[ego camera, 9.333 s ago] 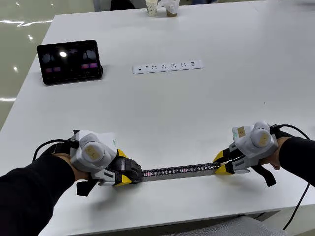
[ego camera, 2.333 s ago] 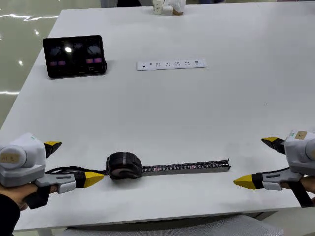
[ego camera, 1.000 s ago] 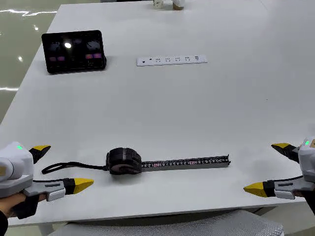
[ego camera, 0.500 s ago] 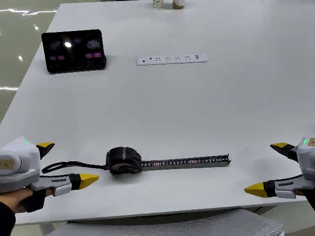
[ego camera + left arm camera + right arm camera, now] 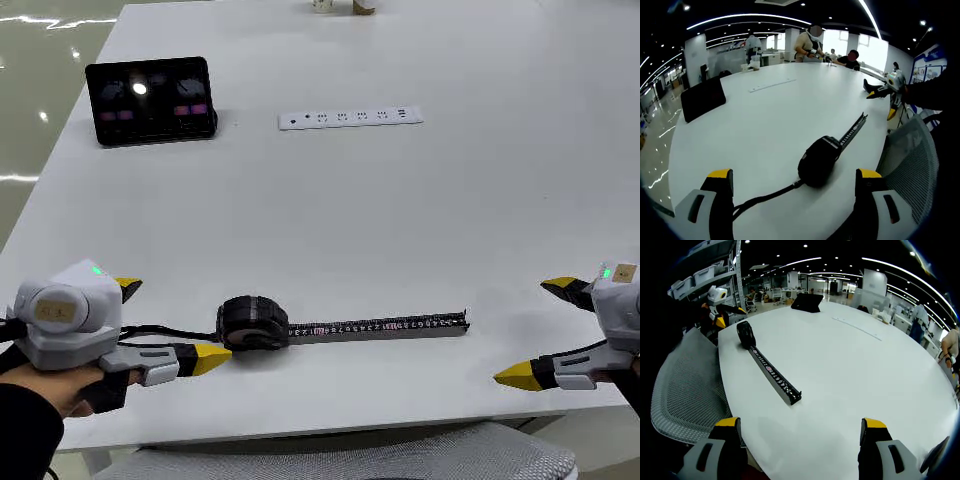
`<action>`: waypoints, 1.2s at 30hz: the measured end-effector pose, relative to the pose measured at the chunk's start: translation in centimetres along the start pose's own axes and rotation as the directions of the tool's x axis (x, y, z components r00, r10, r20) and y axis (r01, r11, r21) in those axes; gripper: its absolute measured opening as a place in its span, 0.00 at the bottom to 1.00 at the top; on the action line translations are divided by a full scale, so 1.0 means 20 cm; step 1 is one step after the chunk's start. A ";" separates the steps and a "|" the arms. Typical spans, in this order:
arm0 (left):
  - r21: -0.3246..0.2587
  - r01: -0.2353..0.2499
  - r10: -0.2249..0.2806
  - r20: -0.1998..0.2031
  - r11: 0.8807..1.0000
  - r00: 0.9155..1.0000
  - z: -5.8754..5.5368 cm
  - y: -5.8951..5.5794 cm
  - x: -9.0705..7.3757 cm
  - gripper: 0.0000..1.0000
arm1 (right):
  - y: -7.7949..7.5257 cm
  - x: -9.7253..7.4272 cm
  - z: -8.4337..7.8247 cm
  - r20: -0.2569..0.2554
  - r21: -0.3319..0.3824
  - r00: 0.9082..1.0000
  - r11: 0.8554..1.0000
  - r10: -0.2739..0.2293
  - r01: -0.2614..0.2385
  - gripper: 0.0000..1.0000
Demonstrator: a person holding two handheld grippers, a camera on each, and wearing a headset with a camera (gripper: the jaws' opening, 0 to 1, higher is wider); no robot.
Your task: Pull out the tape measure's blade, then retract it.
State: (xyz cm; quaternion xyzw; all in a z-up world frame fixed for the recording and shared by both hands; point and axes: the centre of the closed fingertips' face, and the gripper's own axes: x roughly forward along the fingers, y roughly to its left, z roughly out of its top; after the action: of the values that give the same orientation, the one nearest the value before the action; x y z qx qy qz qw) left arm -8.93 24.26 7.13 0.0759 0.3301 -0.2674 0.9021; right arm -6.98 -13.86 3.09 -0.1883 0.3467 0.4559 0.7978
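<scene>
White table [image 5: 480,200] w/ tape measure [image 5: 252,322], blade [image 5: 380,325] out; glossy floor [image 5: 30,100] beside

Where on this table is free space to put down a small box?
The widest bare patch of the table lies between the power strip and the tape measure with its extended blade. Right of the strip is bare too. Crowded: the near edge, between the left tool and the right tool.

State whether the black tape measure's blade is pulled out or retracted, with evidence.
Pulled out: the numbered blade lies flat on the white table, stretching from the black case.
</scene>
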 end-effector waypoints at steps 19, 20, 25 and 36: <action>-0.157 -0.048 0.045 -0.019 0.986 0.999 0.02 -0.05 0.07 0.99 | -0.01 0.05 0.06 -0.052 -0.109 0.998 0.994 0.024 -0.030 0.99; -0.156 -0.056 0.052 -0.030 0.986 0.998 0.01 -0.06 0.08 0.99 | -0.01 0.06 0.07 -0.057 -0.109 0.998 0.994 0.026 -0.032 0.99; -0.165 -0.063 0.057 -0.039 0.984 0.998 0.04 -0.11 0.07 0.99 | -0.02 0.07 0.09 -0.069 -0.136 0.997 0.990 0.034 -0.043 0.99; -0.103 -0.080 0.075 -0.052 0.991 0.996 0.07 -0.18 0.13 0.99 | -0.02 0.12 0.10 -0.117 -0.214 0.990 0.972 0.075 -0.099 0.99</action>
State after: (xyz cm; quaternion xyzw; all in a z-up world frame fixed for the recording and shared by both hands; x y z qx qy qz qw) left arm -8.45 19.70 6.68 0.0475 0.3620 -0.2124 0.9064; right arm -5.04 -11.46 2.73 -0.2841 0.3452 0.5149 0.7314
